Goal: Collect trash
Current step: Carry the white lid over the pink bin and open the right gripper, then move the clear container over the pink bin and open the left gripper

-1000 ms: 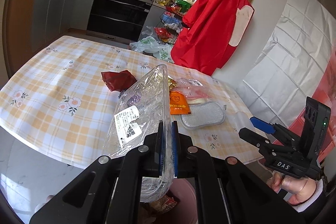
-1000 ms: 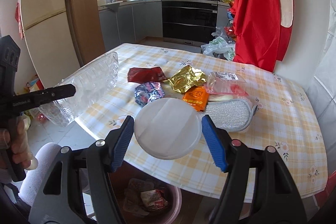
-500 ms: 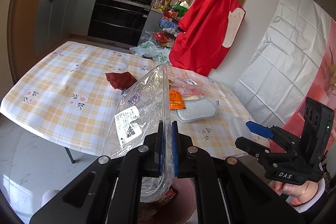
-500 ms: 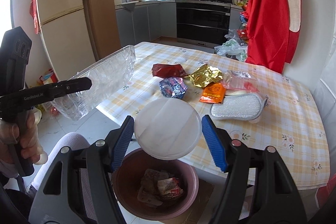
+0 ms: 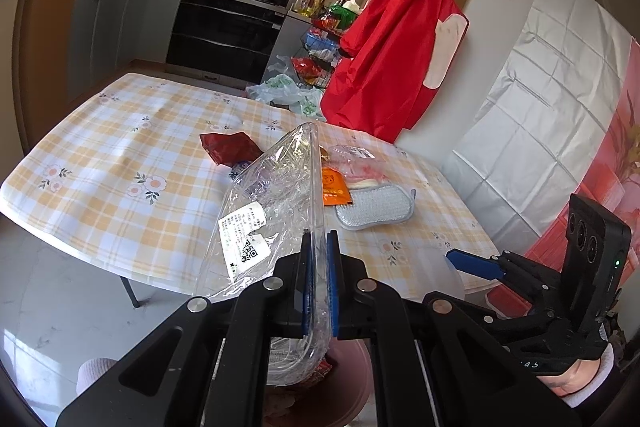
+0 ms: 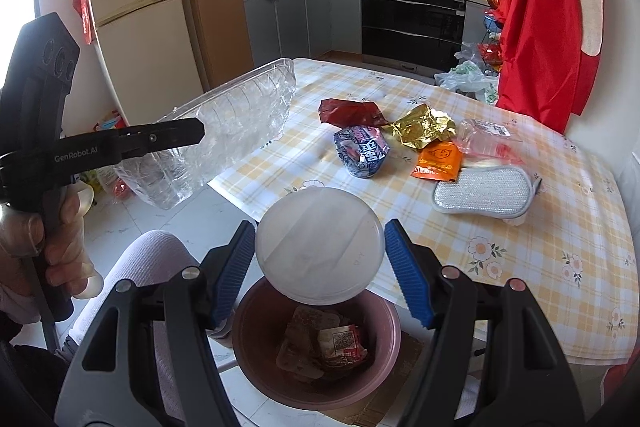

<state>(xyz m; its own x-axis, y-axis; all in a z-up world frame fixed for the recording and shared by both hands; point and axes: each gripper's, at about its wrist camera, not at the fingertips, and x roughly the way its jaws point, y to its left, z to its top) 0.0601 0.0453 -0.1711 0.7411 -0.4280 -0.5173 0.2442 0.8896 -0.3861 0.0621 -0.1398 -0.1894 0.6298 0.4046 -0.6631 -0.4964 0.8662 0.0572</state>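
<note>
A: Bin (image 6: 320,351) first, since it sits nearest, on the floor just below the worktop (image 6: 560,267) edge, a pink bowl-shaped thing with a few wrappers already in it.

B: And right above it?

A: The white round lid (image 6: 318,247), held between the blue pads of the right hand-held gripper (image 6: 320,269). The jaws stand wide and the pads meet its rim on both sides. It looks light and thin, likely to flex, so the rim is the sensible place to pinch.

B: The other one?

A: The left hand-held gripper (image 5: 320,283) is pinched nearly closed on the edge of the clear plastic tray (image 5: 276,203), held off the worktop's near corner. I'd judge it feather-light, springy and slick; the flat lip is the only firm purchase, and a hard squeeze would crackle it.

B: Further out?

A: On the worktop: a blue wrapper (image 6: 362,151), an orange sachet (image 6: 438,161), a silver scouring pad (image 6: 482,193), then gold foil (image 6: 426,127) and a red wrapper (image 6: 348,111). All soft and crumpled; grab a raised fold.
</note>
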